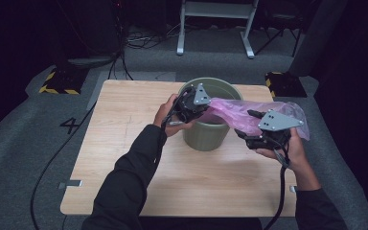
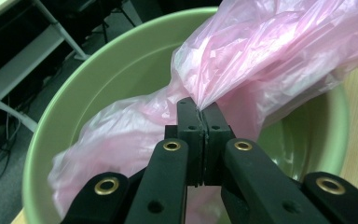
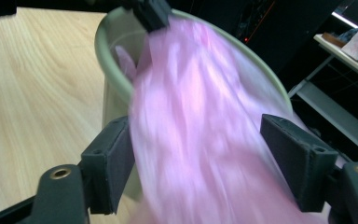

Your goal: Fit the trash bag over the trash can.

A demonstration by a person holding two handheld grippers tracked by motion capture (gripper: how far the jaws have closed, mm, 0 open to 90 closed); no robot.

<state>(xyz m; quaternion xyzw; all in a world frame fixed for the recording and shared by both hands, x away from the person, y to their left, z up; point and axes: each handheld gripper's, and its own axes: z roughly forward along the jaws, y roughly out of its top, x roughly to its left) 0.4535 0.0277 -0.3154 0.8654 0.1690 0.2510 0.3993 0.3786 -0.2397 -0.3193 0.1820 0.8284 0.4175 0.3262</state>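
A pink plastic bag (image 1: 239, 112) stretches from the mouth of a green bucket (image 1: 206, 136) out to the right. My left gripper (image 1: 205, 111) is above the bucket's near left rim. In the left gripper view, the left gripper (image 2: 200, 109) is shut on a gathered fold of the bag (image 2: 270, 51) over the bucket (image 2: 121, 60). My right gripper (image 1: 245, 123) is held to the right of the bucket. In the right gripper view, it (image 3: 198, 135) stands open, with the blurred bag (image 3: 196, 107) running loose between its wide-set pads toward the bucket (image 3: 107, 46).
The bucket stands at the far middle of a light wooden table (image 1: 124, 143). Grey carpet surrounds the table. A white metal frame (image 1: 215, 28) and cables lie beyond it, and yellow-black striped blocks (image 1: 60, 81) sit on the floor at the far corners.
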